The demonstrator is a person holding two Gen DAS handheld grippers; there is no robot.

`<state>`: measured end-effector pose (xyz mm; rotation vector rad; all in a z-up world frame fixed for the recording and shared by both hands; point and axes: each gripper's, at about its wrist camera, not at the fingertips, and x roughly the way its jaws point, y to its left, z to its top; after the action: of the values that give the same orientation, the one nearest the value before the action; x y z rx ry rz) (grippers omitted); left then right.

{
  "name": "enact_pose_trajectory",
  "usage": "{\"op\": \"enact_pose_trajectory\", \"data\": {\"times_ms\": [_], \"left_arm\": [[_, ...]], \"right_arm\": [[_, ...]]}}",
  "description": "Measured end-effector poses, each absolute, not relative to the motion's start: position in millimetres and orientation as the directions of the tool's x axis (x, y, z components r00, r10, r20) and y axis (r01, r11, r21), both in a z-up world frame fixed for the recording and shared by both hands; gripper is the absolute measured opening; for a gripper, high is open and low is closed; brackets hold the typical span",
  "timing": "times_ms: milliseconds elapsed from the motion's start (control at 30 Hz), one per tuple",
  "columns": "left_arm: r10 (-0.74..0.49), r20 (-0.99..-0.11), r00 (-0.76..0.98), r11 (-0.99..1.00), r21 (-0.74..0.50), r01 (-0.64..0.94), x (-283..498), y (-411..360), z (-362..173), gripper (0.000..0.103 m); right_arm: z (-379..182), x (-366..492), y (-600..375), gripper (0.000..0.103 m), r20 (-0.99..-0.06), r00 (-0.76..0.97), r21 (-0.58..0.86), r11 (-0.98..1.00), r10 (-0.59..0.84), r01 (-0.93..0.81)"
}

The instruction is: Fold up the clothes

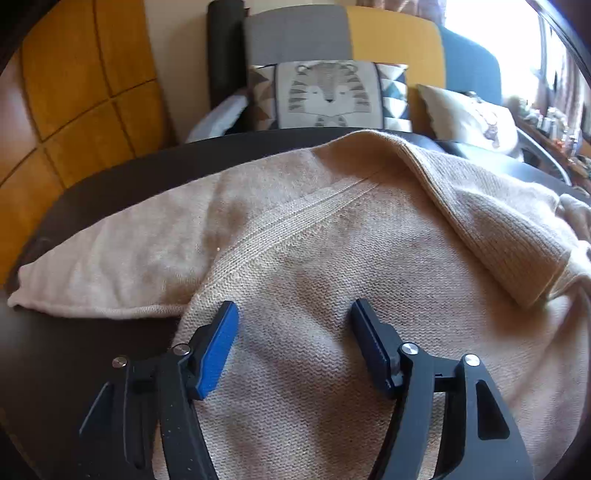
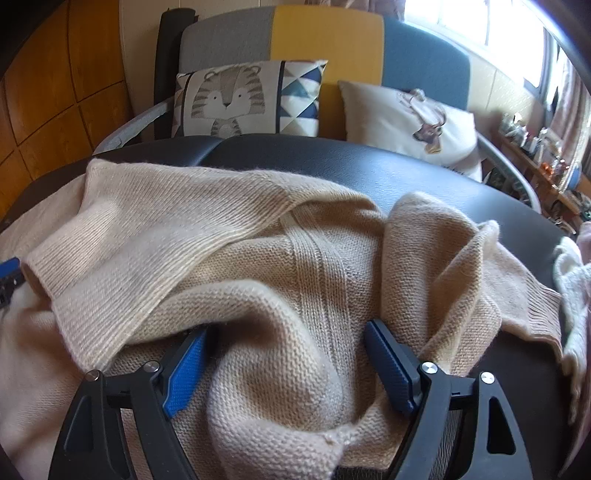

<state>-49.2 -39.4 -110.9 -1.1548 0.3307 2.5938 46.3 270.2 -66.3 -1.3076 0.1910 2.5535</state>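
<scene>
We saw a beige knitted sweater (image 1: 332, 236) spread over a dark, smooth, slightly glossy table (image 1: 110, 181), its fine stockinette surface broken by a raised band of ribbed seams running diagonally across it. One sleeve (image 1: 110, 266) lay flat and soft toward the left edge of the table, while a ribbed fold (image 1: 491, 225) of the same knit was turned over on the right side.

Our left gripper (image 1: 293, 314) hovered over the flat body of the sweater with its fingers spread wide, the blue textured pad (image 1: 218, 350) on one finger facing inward; nothing sat pinched between them.

In the right wrist view the sweater (image 2: 258, 258) was bunched and rumpled, a thick ribbed cuff (image 2: 110, 295) draped across the left and another fold (image 2: 436, 236) mounded on the right. Our right gripper (image 2: 284, 339) was also spread, a rolled hump of knit rising between its fingers, the cloth touching the left one.

Beyond the table stood a sofa (image 2: 325, 33) with grey, yellow and blue panels, bearing a tiger-print cushion (image 2: 243, 99) and a pale cushion with a deer head (image 2: 410, 118). A white fluffy cloth (image 2: 572, 280) lay at the far right.
</scene>
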Motion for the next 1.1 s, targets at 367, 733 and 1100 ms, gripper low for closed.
{"op": "enact_pose_trajectory", "data": {"times_ms": [367,733,1100], "left_arm": [[0.202,-0.764,-0.613,-0.946,0.011,-0.325,-51,-62,-114,0.081],[0.197,-0.764,-0.614,-0.945,0.018,-0.326,-55,-62,-115,0.082],[0.184,-0.773,-0.607,-0.951,0.015,-0.307,-53,-66,-114,0.088]], "right_arm": [[-43,167,286,0.072,-0.822,-0.568,0.252,-0.869,0.040,-0.426],[-66,225,238,0.073,-0.804,-0.593,0.312,-0.878,-0.041,-0.363],[-70,226,184,0.008,-0.815,-0.579,0.145,-0.970,-0.007,-0.193]]}}
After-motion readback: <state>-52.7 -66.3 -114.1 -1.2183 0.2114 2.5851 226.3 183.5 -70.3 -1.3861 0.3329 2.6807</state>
